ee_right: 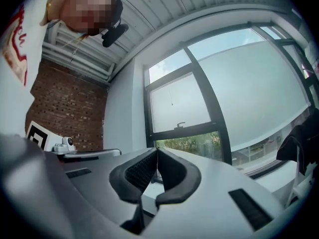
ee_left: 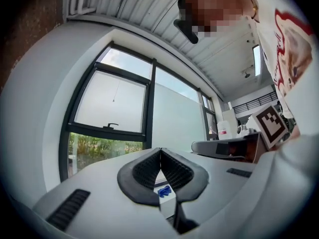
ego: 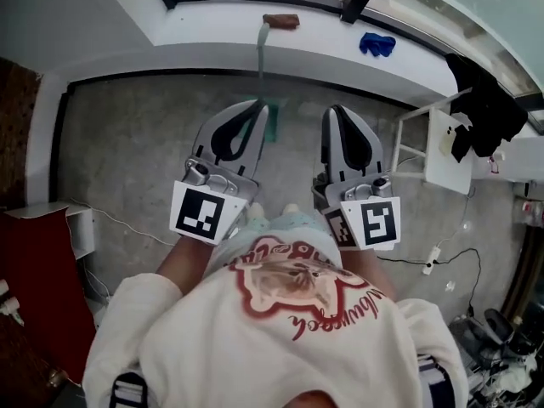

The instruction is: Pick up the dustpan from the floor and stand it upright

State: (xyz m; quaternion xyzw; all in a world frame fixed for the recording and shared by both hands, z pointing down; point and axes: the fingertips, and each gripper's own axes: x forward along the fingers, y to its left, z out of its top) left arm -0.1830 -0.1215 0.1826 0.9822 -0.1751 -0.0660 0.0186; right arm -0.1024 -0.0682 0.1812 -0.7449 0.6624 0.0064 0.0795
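Note:
In the head view a pale green dustpan point(ego: 263, 62) with a long handle stands upright on the floor against the low wall under the window. Its green pan is partly hidden behind my left gripper point(ego: 255, 105). That gripper is held about level, pointing at the window, just in front of the dustpan and apart from it. My right gripper point(ego: 337, 109) is beside it to the right, pointing the same way. In the left gripper view the left gripper point(ee_left: 160, 150) has its jaws shut tip to tip, with nothing between them. The right gripper point(ee_right: 157, 149) is likewise shut and holds nothing.
On the white window sill point(ego: 212, 24) lie a brown block point(ego: 280, 21) and a blue glove point(ego: 376, 43). A white stand point(ego: 446, 151) with black cloth point(ego: 484, 109) is at the right. Cables point(ego: 433, 257) run over the floor there. A red object point(ego: 34, 287) stands at the left.

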